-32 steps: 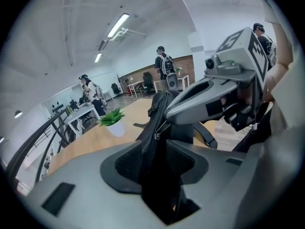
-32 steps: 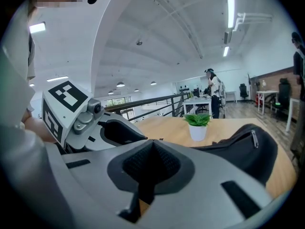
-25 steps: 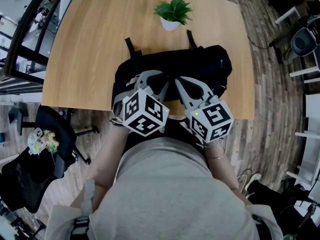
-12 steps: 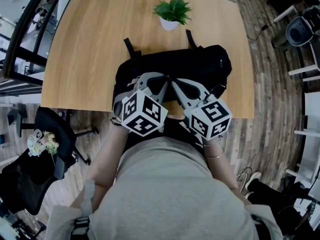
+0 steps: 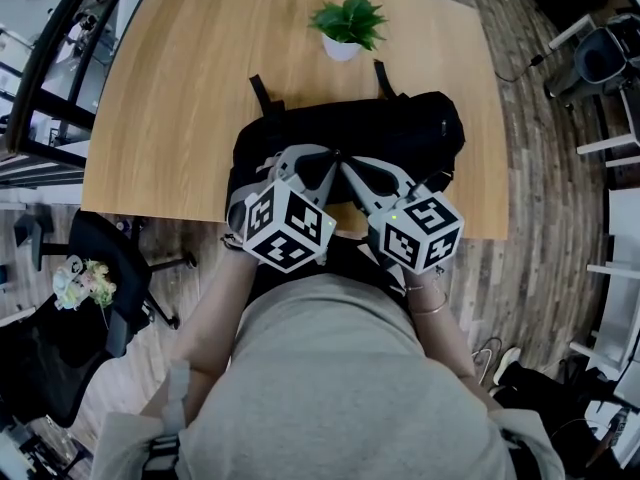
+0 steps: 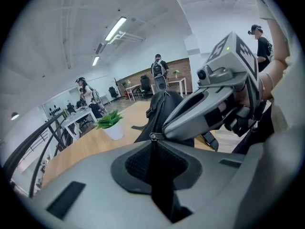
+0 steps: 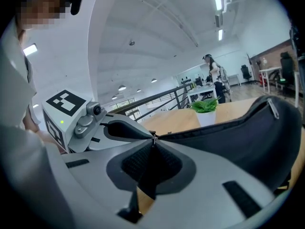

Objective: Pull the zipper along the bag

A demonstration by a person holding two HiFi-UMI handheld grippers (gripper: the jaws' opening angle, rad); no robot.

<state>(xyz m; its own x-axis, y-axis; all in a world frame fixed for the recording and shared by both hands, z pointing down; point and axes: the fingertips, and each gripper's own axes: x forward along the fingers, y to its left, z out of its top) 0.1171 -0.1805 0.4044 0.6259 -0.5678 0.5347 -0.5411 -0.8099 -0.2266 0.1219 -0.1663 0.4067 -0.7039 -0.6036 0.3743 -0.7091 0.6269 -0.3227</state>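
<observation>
Table: rounded light wooden table.
Bag: black fabric bag at the table's near edge, centre. Its long axis runs left to right, and two straps point to the far edge.
Left gripper: grey left gripper, clenched on the bag's top seam.
Right gripper: grey right gripper, tip to tip with the left, jaws opening.
Cubes: black-and-white square patterns.
Pot: white pot at the far edge, centre, holding a green leafy plant.
Zipper: small metal zipper pull, upright at the right jaws' tips, seemingly unpinched.
</observation>
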